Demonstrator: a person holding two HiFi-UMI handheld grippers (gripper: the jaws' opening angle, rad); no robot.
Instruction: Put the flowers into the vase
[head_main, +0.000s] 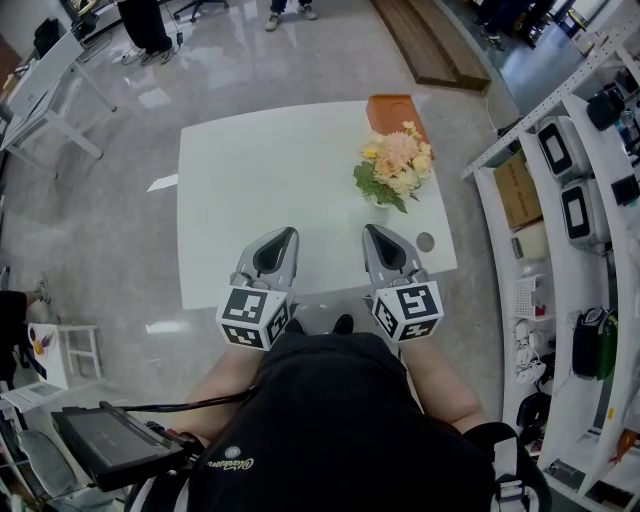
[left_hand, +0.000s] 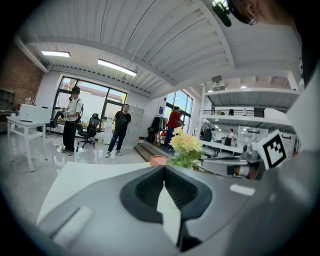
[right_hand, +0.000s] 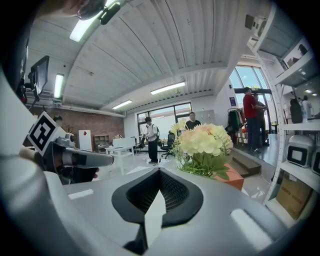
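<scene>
Both jaw pairs together, empty: left gripper (head_main: 287, 234), right gripper (head_main: 372, 232). Flowers (head_main: 396, 165) sit ahead of right jaws, well apart. Light, soft, crushable I'd say; grip stems low, gently, not the blooms

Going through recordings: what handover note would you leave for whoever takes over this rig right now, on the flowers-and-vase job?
Left tongs: shut, empty, over the table's near edge.
Right tongs: shut, empty, alongside the left.
Flowers: one upright bunch on the far right of the white table, in front of an orange box. The vase cannot be made out under the leaves.
Done: the flowers look already placed; no loose stems on the table.
Left: probably nothing; confirm the vase from closer.
</scene>
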